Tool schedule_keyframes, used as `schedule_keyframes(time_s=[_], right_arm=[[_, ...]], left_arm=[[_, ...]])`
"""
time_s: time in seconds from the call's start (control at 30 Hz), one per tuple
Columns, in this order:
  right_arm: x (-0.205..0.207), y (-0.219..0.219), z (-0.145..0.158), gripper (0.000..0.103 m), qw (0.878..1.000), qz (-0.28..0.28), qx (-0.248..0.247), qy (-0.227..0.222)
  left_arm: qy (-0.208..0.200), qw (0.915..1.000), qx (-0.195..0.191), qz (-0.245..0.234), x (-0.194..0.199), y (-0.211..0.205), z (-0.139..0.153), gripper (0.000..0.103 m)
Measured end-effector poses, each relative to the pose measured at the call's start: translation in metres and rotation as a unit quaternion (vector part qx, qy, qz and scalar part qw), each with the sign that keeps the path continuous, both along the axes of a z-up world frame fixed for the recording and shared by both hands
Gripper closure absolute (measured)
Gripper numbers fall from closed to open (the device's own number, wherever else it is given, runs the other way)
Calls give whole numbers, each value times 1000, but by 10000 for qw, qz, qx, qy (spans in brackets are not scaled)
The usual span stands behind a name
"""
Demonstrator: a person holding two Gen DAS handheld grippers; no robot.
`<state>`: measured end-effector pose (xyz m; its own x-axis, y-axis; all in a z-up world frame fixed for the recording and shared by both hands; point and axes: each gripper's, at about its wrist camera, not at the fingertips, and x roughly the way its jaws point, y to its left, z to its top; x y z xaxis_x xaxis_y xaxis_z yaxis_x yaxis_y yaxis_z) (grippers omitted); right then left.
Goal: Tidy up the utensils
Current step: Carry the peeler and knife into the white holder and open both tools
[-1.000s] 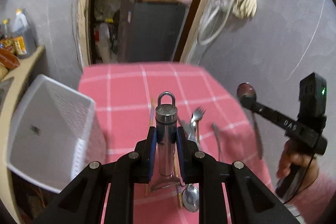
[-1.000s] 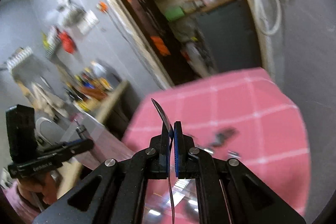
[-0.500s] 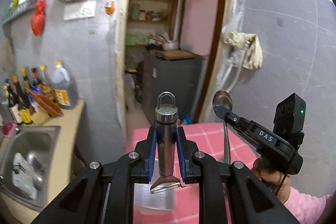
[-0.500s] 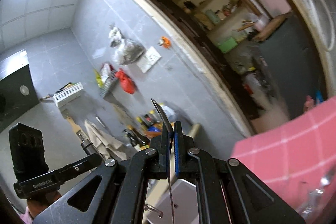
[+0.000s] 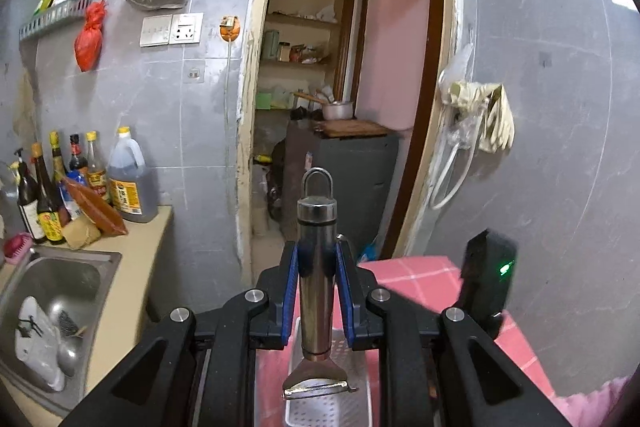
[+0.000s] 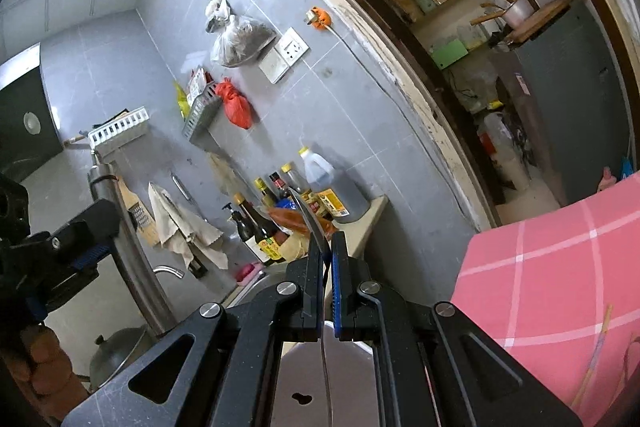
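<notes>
My left gripper [image 5: 316,259] pinches the steel peeler [image 5: 316,291] by its handle, blade end near me, over the white perforated basket [image 5: 326,407], which sits on the pink checked table [image 5: 420,279]. My right gripper [image 6: 326,259] is pressed together on a thin spoon [image 6: 316,227] handle. To the left, a sink [image 5: 60,283] holds dishes.

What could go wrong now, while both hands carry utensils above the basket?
1. The left gripper holds the steel peeler by its smooth round handle, so it may slip and miss the white perforated basket.
2. The right gripper pinches the thin metal spoon edge-on; it could swivel.
3. Both grippers are close together and may collide.
</notes>
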<state>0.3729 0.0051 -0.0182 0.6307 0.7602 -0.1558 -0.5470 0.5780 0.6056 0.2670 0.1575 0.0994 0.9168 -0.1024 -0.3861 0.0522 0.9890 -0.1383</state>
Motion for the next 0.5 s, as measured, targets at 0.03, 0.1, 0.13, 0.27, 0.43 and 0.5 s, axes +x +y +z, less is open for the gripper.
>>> schedule_keyframes(time_s=[0.03, 0.1, 0.13, 0.27, 0.43, 0.5], right_arm=[[2, -1, -2, 99, 10000, -9, -1, -6], [4, 0, -7, 99, 10000, -9, -49, -8], [5, 0, -10, 99, 10000, 1, -82, 12], [7, -8, -18, 99, 9998, 21, -160, 86], [10, -13, -21, 99, 9999, 50, -123, 108], [11, -13, -22, 99, 9999, 55, -121, 96]], left_arm=[[-18, 10000, -61, -4, 1, 0, 0, 85], [-60, 9999, -89, 31, 2, 0, -1, 85], [-73, 9999, -100, 46, 2, 0, -3, 85], [-179, 9995, -233, 62, 0, -4, -4, 85], [-369, 9984, -431, -77, -6, -8, 1, 85], [-353, 9993, -156, -25, -5, -14, -2, 85]])
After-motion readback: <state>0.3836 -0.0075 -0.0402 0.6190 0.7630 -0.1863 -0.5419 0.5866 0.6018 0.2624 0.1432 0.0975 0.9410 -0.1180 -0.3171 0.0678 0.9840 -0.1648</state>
